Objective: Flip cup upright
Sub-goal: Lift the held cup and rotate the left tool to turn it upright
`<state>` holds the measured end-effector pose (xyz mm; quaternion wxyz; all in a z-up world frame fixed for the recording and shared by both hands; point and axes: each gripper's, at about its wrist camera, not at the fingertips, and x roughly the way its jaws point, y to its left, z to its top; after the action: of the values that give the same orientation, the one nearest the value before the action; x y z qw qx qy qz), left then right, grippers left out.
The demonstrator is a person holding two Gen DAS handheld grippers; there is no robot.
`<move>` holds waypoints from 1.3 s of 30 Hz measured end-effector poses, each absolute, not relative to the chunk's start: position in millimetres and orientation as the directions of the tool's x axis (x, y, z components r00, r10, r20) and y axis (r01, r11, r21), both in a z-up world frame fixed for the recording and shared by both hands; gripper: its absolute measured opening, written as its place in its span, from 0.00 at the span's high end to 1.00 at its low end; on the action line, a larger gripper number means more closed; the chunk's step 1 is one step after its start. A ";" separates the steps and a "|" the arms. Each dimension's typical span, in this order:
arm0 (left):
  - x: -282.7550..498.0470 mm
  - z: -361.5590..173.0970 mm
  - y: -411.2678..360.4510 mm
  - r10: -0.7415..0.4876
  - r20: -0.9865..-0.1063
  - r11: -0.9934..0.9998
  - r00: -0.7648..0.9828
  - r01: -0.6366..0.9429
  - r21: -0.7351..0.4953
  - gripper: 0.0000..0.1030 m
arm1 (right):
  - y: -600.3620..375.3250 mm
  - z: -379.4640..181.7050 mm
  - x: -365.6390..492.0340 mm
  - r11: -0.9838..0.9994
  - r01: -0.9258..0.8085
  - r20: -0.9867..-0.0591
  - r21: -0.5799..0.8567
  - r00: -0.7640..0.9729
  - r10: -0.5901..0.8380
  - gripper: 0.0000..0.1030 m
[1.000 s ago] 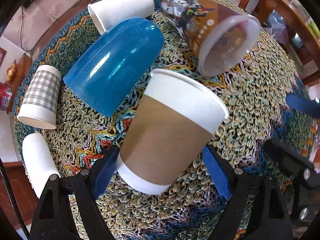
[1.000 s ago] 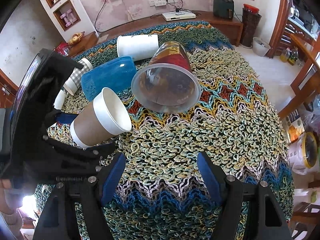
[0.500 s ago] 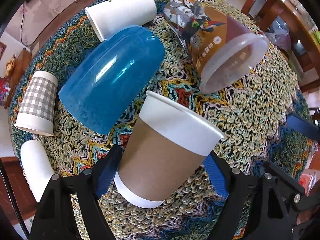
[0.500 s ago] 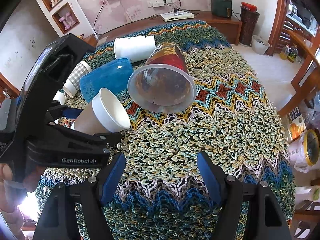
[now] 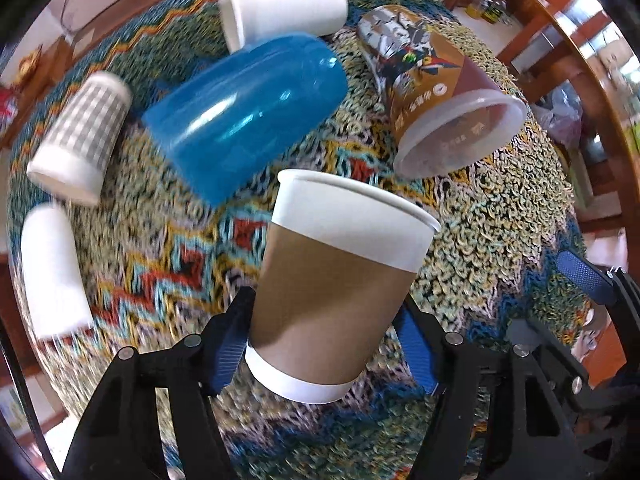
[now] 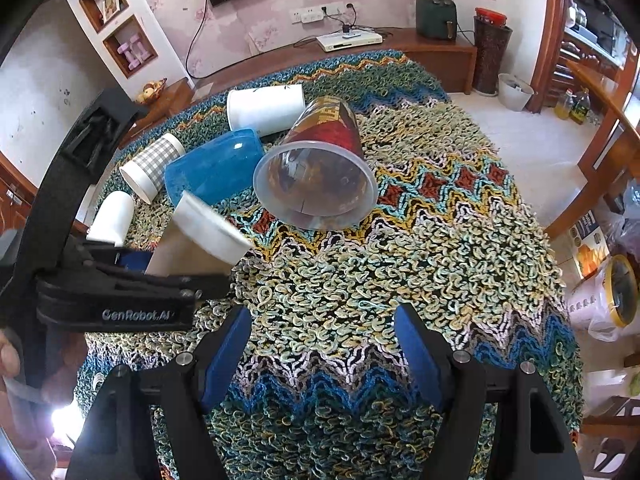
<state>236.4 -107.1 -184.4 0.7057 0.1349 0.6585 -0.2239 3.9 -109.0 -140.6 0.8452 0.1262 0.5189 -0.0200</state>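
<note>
My left gripper [image 5: 320, 340] is shut on a brown paper cup with white rim and base [image 5: 336, 284]. It holds the cup above the table, mouth up and tilted to the right. The same cup shows in the right wrist view [image 6: 200, 236], gripped by the left tool [image 6: 120, 292]. My right gripper [image 6: 324, 356] is open and empty over the woven cloth [image 6: 400, 280], to the right of the held cup. Its blue pad [image 5: 580, 276] shows at the right edge of the left wrist view.
Several cups lie on their sides on the cloth: a blue plastic cup [image 5: 248, 116], a printed clear-rimmed cup [image 5: 440, 96], a white cup [image 5: 280, 8], a checked cup [image 5: 80, 136] and another white cup [image 5: 48, 268]. Wooden chairs [image 6: 600, 128] stand right of the table.
My left gripper has lifted the brown cup off the cloth and turned it from lying tilted towards upright. The right gripper has barely moved.
</note>
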 end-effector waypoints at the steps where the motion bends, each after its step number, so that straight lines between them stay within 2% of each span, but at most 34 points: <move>1: 231.9 -183.0 -102.0 -0.142 -0.990 0.872 0.028 0.477 -0.111 0.31 | -109.5 -138.8 2.3 0.968 0.166 -0.881 0.190 0.463 0.094 0.27; 10: 165.6 -182.8 -60.2 -0.166 -0.986 0.938 -0.012 0.308 -0.162 0.31 | -108.7 -124.6 -16.0 0.970 0.154 -0.871 0.186 0.482 0.091 0.27; 15: 120.1 -191.7 -41.5 -0.221 -0.974 0.962 -0.041 0.156 -0.224 0.31 | -106.4 -115.6 -25.9 0.972 0.140 -0.861 0.191 0.499 0.097 0.27; 26: 95.6 -178.8 -2.4 -0.284 -0.958 0.949 0.042 -0.128 -0.287 0.31 | -86.0 -113.1 -35.1 0.985 0.065 -0.865 0.158 0.490 0.107 0.27; 32: 67.2 -183.1 34.3 -0.306 -0.951 0.922 0.047 -0.234 -0.308 0.31 | -79.5 -119.2 -32.2 0.983 0.039 -0.876 0.177 0.461 0.139 0.27; 39: 40.9 -196.7 47.8 -0.312 -0.949 0.907 0.035 -0.285 -0.309 0.30 | -73.2 -122.9 -30.6 0.984 0.023 -0.885 0.175 0.442 0.147 0.27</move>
<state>40.9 47.8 -196.7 0.6864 -0.2149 0.6947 -0.0100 -30.6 -73.2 -122.9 0.8454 0.0805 0.5268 0.0365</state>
